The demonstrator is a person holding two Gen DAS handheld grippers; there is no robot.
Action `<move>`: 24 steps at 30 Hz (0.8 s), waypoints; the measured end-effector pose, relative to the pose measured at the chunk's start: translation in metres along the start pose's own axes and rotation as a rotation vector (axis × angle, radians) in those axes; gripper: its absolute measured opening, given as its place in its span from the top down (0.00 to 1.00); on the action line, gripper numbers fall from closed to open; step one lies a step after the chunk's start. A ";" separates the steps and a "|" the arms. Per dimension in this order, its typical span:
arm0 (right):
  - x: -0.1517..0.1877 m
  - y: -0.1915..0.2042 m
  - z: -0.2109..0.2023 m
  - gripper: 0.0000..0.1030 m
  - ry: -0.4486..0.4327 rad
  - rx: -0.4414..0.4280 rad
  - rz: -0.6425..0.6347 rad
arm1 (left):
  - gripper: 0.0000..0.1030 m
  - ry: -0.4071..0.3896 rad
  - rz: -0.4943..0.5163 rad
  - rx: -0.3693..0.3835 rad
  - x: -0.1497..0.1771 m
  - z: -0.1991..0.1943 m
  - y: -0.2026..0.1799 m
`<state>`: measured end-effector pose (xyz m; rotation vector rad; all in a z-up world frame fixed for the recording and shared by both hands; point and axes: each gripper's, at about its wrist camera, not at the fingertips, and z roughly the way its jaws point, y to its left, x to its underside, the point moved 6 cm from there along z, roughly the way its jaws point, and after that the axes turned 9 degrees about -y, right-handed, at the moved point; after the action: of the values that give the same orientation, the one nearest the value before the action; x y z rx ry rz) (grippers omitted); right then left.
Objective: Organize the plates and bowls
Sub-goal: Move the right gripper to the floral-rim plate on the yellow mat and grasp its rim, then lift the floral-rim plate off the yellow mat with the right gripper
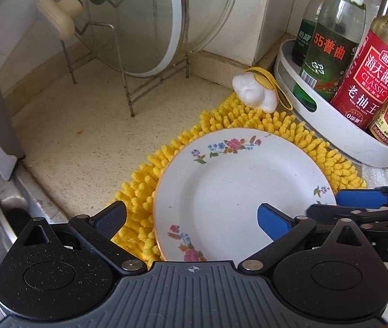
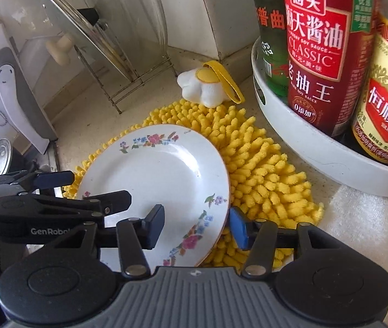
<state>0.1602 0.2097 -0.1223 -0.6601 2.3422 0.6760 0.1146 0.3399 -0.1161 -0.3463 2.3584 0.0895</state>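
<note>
A white plate [image 1: 221,186] [image 2: 153,169] with flower prints and a gold rim lies on a shaggy yellow mat [image 1: 248,117] [image 2: 259,164]. My left gripper [image 1: 191,221] [image 2: 90,188] is open wide across the plate's left rim, one finger over the mat and the other over the plate. My right gripper [image 2: 197,227] [image 1: 344,205] straddles the plate's right rim. Its dark left finger [image 2: 155,227] hovers over the plate, and its blue pad [image 2: 239,228] sits just outside the rim above the mat. Neither pad presses on the plate.
A wire rack [image 1: 128,93] holding glass lids stands at the back by the tiled wall. A white tray [image 1: 330,125] [image 2: 317,158] of sauce bottles sits close on the right. An egg-shaped sponge [image 1: 256,90] [image 2: 205,87] lies behind the mat. A sink edge [image 1: 11,196] runs along the left.
</note>
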 end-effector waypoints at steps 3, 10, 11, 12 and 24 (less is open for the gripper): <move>0.000 -0.001 0.003 0.49 0.006 0.000 0.009 | 0.01 0.011 -0.003 -0.001 0.001 0.006 0.003; 0.001 -0.005 0.007 0.55 0.004 0.001 0.027 | 0.01 0.025 -0.002 0.024 0.002 0.013 0.005; 0.002 -0.004 0.007 0.55 0.004 0.004 0.025 | 0.01 0.026 0.000 0.031 0.003 0.014 0.005; 0.002 -0.004 0.007 0.56 0.003 0.005 0.020 | 0.01 0.027 0.002 0.036 0.004 0.014 0.004; 0.004 -0.010 0.005 0.54 -0.037 -0.078 0.031 | 0.07 0.008 0.021 0.059 0.005 0.012 -0.001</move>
<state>0.1656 0.2043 -0.1311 -0.6410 2.3065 0.7911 0.1198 0.3403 -0.1279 -0.2930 2.3675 0.0282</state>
